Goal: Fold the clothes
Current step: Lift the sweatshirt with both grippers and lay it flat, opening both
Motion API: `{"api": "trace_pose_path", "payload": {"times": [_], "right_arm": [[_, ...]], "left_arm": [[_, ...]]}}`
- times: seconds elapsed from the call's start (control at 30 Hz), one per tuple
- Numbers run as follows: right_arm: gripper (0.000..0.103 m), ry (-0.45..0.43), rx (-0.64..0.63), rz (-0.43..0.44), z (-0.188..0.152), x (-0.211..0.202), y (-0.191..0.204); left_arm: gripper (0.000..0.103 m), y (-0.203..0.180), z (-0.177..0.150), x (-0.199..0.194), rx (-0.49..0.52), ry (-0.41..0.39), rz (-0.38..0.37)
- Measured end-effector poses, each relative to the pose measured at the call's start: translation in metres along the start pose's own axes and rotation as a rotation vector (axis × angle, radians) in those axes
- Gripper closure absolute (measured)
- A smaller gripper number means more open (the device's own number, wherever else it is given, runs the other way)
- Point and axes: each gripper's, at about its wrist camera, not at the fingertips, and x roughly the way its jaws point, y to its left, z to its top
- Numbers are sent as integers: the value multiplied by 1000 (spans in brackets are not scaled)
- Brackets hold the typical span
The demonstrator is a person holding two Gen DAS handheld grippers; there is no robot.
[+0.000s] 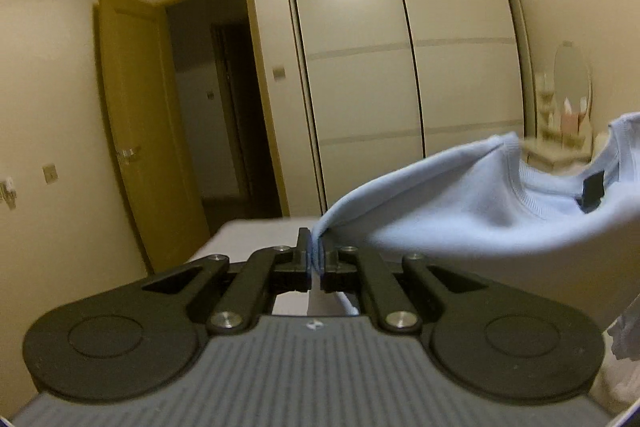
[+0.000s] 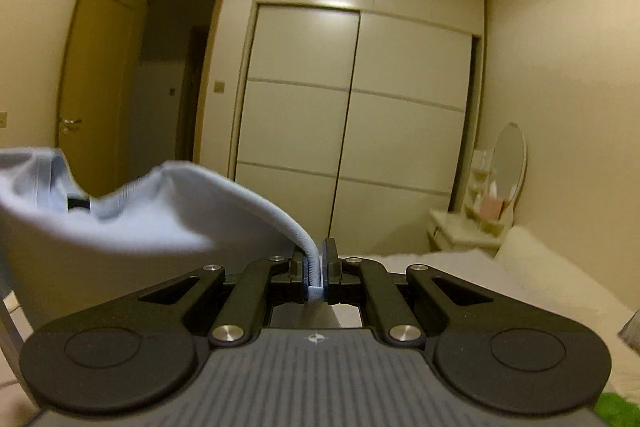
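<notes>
Before wardrobe (image 1: pixel 404 87), pale-blue ribbed-collar sweatshirt (image 1: pixel 460 211) hangs between 2 grippers.

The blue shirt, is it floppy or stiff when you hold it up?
Probably floppy: the blue shirt sags between the left gripper and the right gripper. It likely feels soft, since its collar droops. Pinched only at the edges, it might slip.

Home bedroom. Built-in wardrobe (image 2: pixel 356 131) fills the far wall: two pale sliding doors, small cupboards with dark handles above. Wooden room door (image 2: pixel 96 83) stands open onto a dim hallway (image 1: pixel 216 99). Dressing table (image 2: pixel 460 227) in the right corner carries an oval mirror (image 2: pixel 508 163) and small bottles. White-covered bed (image 2: pixel 460 267) in the foreground. Plain cream walls, wall switch (image 2: pixel 218 87) beside the wardrobe.
</notes>
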Motion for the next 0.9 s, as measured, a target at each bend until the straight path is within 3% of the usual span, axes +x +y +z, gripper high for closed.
{"api": "trace_pose_path", "payload": {"times": [0.13, 0.37, 0.53, 0.63, 0.73, 0.9], "right_arm": [[99, -38, -29, -12, 9, -51, 8], [100, -19, -33, 11, 12, -100, 25], [101, 14, -38, 28, 18, -111, 28], [101, 68, -38, 26, 18, -89, 30], [101, 181, -23, 30, 7, -33, 26], [101, 403, -10, 18, -55, 107, 24]], "left_arm": [[100, 25, 4, -47, -31, -48, -15], [100, 57, 2, -104, -33, -28, -20], [99, 65, 16, -109, -1, -47, -29], [99, 61, 15, -78, 17, -22, -44], [99, 53, 1, -19, 28, 56, -78], [94, 21, -64, 143, 50, 273, -119]]}}
